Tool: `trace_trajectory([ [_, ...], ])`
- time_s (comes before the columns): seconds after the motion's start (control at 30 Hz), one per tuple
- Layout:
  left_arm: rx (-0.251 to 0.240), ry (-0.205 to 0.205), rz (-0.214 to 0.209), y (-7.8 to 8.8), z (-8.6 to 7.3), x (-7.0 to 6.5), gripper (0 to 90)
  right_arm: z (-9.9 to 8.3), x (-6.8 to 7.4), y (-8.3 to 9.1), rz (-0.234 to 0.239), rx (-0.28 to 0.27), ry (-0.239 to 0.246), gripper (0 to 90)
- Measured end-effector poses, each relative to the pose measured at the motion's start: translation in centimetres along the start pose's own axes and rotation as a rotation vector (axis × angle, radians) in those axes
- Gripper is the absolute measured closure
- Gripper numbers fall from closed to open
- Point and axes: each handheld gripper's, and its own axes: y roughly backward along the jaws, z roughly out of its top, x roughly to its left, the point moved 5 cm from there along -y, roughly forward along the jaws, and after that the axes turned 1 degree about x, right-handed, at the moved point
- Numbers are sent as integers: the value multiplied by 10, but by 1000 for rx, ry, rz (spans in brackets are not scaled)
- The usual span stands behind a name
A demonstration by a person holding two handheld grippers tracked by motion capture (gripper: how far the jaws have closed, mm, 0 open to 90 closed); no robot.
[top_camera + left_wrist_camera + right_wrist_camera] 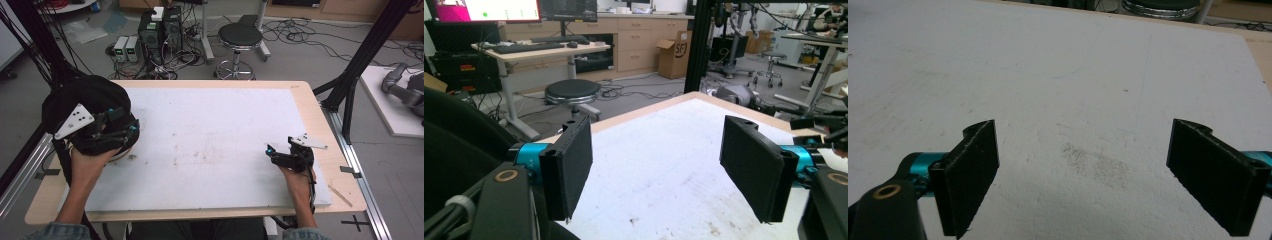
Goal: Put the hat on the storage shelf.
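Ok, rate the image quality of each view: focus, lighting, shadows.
High view: soft overall, even light, and the white board shows no glare. Left gripper view: fingers fairly sharp, while the stool behind looks softer. Right gripper view: fingers dark and grainy, with only faint shadow on the board.

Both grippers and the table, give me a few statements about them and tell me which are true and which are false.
1. The left gripper has its jaws spread apart with nothing between them. True.
2. The right gripper is clamped on a small block. False: its jaws stand wide open over the bare white board.
3. A black round stool stands on the floor beyond the far edge of the table. True.
4. The right gripper is held over the left half of the board. False: in the high view it sits near the board's right edge.
5. The white board bears faint smudges. True.
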Motion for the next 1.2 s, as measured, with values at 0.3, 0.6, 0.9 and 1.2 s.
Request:
trace_trajectory([
  [0.3,23,-17,-14,-2,-19,-12,292,-1,0,1,-4,3,5,131],
  [0.6,56,-76,-13,-8,-45,-32,292,-4,-4,11,-20,-11,-16,132],
  [0.9,81,-86,-26,-14,-61,-43,292,-4,-4,9,-16,-10,-15,132],
  [1.2,153,-94,-28,-20,-88,-50,292,-4,-2,7,-10,-4,-19,132],
])
